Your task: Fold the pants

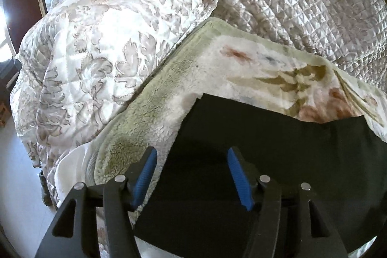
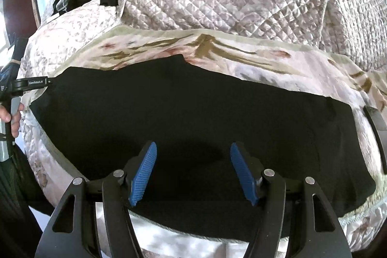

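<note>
Pants (image 2: 193, 117) are lying flat on the blanket (image 2: 241, 59), both claws (image 1: 192, 175) (image 2: 193, 171) released, risking bunching if grabbed unevenly.

Only one bit of writing anywhere here: in the right wrist view, at the left edge of the frame, the black arm of the other tongs (image 2: 31, 83) carries a small white printed label. It looks like a brand name, something like "GenRobot.AI", but it's tiny and warped by the fisheye, so I wouldn't swear to the letters. Nothing readable in the left wrist view, just fabric patterns, no tags or numbers.
</note>
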The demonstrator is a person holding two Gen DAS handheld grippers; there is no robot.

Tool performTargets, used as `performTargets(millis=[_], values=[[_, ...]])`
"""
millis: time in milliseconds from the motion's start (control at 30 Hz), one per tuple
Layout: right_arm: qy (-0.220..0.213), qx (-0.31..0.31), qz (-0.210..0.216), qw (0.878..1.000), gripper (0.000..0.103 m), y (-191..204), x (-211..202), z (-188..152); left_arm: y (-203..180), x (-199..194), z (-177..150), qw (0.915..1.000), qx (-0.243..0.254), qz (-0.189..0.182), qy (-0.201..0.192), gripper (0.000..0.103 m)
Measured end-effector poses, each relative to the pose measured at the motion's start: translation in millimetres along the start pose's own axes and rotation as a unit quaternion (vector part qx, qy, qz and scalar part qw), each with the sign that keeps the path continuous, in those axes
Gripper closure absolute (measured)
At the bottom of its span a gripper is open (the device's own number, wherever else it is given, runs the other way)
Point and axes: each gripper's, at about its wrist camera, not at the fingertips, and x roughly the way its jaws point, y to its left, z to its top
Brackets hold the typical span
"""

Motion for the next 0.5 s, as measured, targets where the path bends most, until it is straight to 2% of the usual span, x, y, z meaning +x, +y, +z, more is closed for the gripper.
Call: performTargets(millis=[67, 133, 267, 300, 333, 467, 500], values=[[0.002, -0.005, 0.001, 1.000, 0.039, 2, 3, 2, 2, 8, 0, 1.0000, -0.001, 0.000, 0.007, 0.035], [0.003, -0.009, 0.002, 1.000, 0.039, 4, 6, 5, 3, 14, 0, 0.9999, -0.008, 0.000, 0.007, 0.027], [0.002, -0.011, 0.006, 1.000, 0.039, 6, 11, 8, 3, 18, -2, 0.9999, -0.014, -0.008, 0.004, 0.026], [0.001, -0.010, 0.008, 1.000, 0.039, 6, 11, 8, 1, 18, -2, 0.9999, -0.011, -0.007, 0.003, 0.029], [0.002, -0.009, 0.009, 1.000, 0.039, 6, 12, 7, -1, 17, -2, 0.9999, -0.006, -0.011, 0.002, 0.039], [0.000, -0.004, 0.014, 1.000, 0.039, 3, 11, 3, -15, 14, -2, 0.9996, 0.024, -0.015, -0.005, 0.063], [-0.001, -0.002, 0.016, 1.000, 0.039, 2, 11, 3, -17, 14, -2, 0.9995, 0.025, -0.018, -0.005, 0.073]])
